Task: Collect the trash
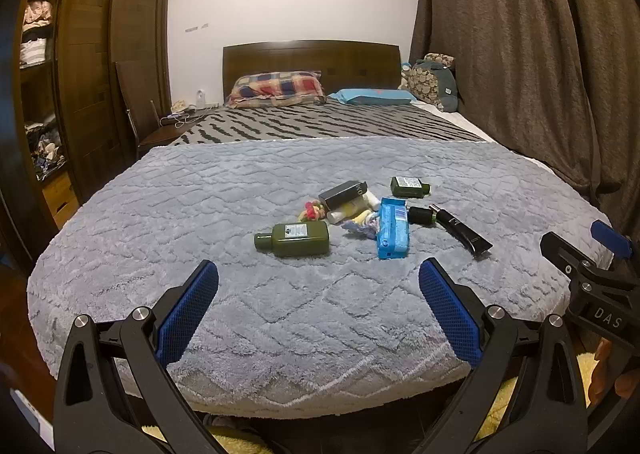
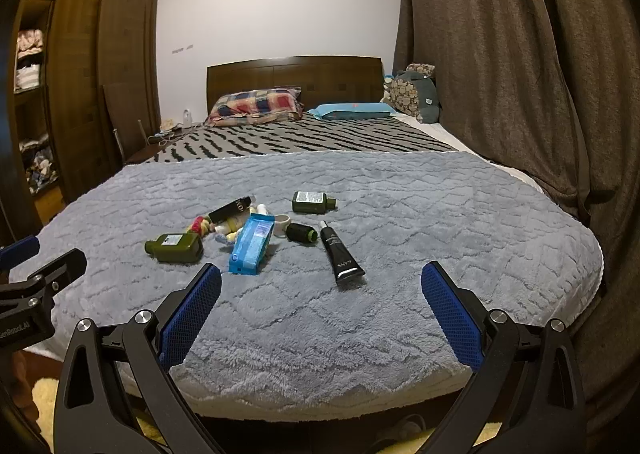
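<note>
A pile of small items lies on the grey blanket [image 1: 240, 294] at the foot of the bed. It holds a large green bottle [image 1: 294, 239] [image 2: 176, 247], a small green bottle [image 1: 409, 186] [image 2: 313, 202], a blue packet [image 1: 393, 228] [image 2: 252, 243], a black tube [image 1: 460, 229] [image 2: 340, 256], a black box [image 1: 343, 194] [image 2: 232, 208] and a black spool [image 2: 302, 233]. My left gripper [image 1: 318, 274] is open and empty, short of the pile. My right gripper [image 2: 321, 276] is open and empty, near the black tube's end.
Two pillows [image 1: 276, 88] lie by the wooden headboard [image 1: 312, 54]. A brown curtain [image 1: 540, 54] hangs at the right. A wardrobe [image 1: 80, 54] with open shelves stands at the left. A chair [image 1: 140, 110] stands beside the bed.
</note>
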### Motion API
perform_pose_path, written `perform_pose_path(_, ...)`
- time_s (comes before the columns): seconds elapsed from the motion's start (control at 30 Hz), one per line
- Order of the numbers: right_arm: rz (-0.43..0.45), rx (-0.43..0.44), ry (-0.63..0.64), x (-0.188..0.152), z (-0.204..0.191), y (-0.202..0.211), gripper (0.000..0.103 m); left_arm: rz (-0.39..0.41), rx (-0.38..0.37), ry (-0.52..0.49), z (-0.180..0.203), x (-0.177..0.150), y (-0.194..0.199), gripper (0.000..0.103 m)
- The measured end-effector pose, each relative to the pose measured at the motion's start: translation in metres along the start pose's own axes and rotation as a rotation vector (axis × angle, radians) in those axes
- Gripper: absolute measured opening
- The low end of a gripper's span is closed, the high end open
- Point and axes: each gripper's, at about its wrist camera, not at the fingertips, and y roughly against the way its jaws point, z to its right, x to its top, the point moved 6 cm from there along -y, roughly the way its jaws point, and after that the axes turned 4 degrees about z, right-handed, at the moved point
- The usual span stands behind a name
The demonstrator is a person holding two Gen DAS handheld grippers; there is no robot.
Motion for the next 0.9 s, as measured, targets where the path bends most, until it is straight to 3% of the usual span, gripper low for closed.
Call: perform_pose_path(0.9, -0.002, 0.0, -0.004, -0.0017, 0.0003, 0.0012, 0.1, 0.01, 0.003, -0.007, 0.0037, -0.0009, 0.005, 0.095)
